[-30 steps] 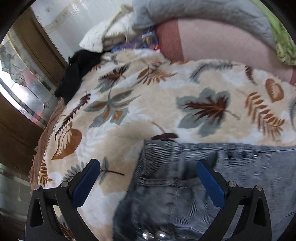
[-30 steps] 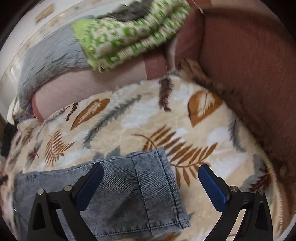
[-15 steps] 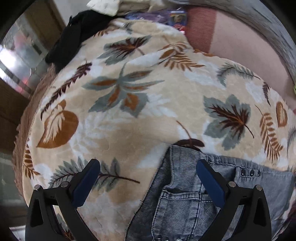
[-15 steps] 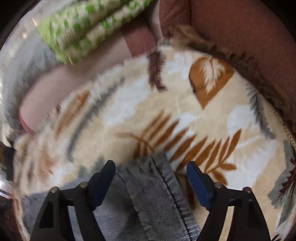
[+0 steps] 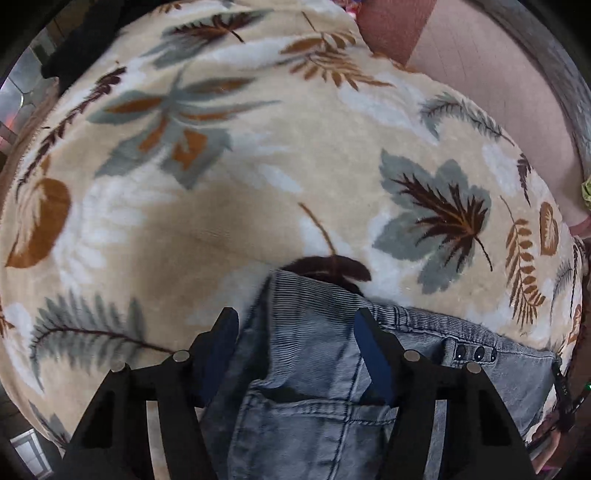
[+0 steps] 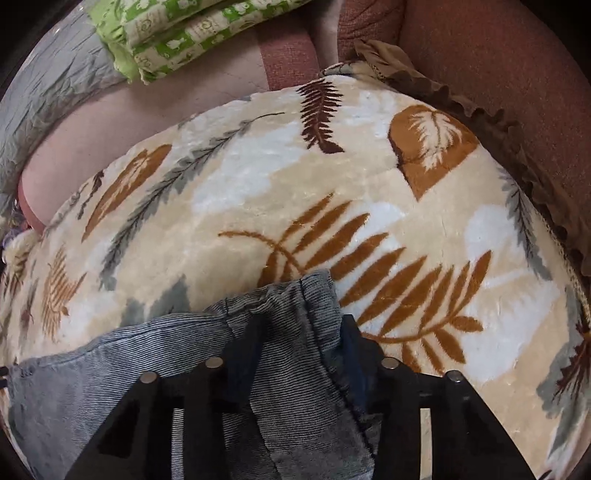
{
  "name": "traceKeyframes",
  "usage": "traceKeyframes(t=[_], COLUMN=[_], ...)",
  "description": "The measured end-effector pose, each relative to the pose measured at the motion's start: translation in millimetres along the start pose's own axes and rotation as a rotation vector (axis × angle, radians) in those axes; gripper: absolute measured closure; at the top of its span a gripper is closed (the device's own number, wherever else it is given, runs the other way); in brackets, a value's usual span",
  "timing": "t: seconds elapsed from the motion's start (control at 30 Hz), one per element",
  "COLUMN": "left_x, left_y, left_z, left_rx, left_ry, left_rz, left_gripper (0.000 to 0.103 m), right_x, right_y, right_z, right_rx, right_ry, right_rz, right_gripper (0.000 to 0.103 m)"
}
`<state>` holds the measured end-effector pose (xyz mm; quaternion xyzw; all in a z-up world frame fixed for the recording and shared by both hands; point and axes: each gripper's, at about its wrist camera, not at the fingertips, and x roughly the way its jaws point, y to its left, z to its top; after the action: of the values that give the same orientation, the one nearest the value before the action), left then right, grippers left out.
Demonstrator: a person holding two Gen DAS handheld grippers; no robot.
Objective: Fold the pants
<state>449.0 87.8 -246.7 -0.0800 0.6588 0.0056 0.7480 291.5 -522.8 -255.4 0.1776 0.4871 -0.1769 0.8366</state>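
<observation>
Grey-blue denim pants point(image 5: 314, 369) lie on a leaf-patterned beige blanket point(image 5: 240, 221). In the left wrist view their waistband corner, above a pocket, sits between the jaws of my left gripper point(image 5: 295, 332). Those jaws are closing, and the cloth between them still lies flat. One blue pad point(image 5: 369, 350) rests on the denim and the other stands at the cloth's edge. In the right wrist view the leg hem point(image 6: 303, 314) is bunched up between the closing jaws of my right gripper point(image 6: 301, 332), with both fingers pressed against it.
A pink sofa back point(image 5: 480, 74) and a reddish armrest point(image 6: 498, 74) border the blanket. A green-and-white folded cloth point(image 6: 192, 29) and a grey cover point(image 6: 48, 92) lie on the backrest. Dark clothing point(image 5: 74, 48) sits at the far left edge.
Both grippers have come down onto the pants and narrowed. The left now straddles the waistband corner, and the right has gathered the leg hem, which has wrinkled and risen.
</observation>
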Motion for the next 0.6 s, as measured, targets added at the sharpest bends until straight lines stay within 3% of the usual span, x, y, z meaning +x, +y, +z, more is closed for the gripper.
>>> traceKeyframes(t=[0.03, 0.07, 0.13, 0.23, 0.37, 0.6], left_x=[4, 7, 12, 9, -5, -78], left_y=[-2, -3, -5, -5, 5, 11], left_z=[0, 0, 0, 1, -1, -34], left_rx=[-0.005, -0.01, -0.013, -0.007, -0.031, 0.039], left_ry=[0.006, 0.013, 0.02, 0.003, -0.046, -0.194], left_rz=[0.0, -0.005, -0.026, -0.002, -0.03, -0.126], left_gripper=[0.05, 0.074, 0.09, 0.099, 0.1, 0.1], right_x=[1, 1, 0, -5, -18, -75], right_y=[0, -1, 0, -1, -3, -16], right_z=[0, 0, 0, 0, 0, -5], right_rx=[0.002, 0.003, -0.005, -0.006, -0.005, 0.026], right_ry=[-0.005, -0.008, -0.02, -0.032, -0.064, -0.172], right_rz=[0.003, 0.006, 0.014, 0.047, 0.07, 0.184], right_gripper=[0.058, 0.058, 0.079, 0.087, 0.089, 0.089])
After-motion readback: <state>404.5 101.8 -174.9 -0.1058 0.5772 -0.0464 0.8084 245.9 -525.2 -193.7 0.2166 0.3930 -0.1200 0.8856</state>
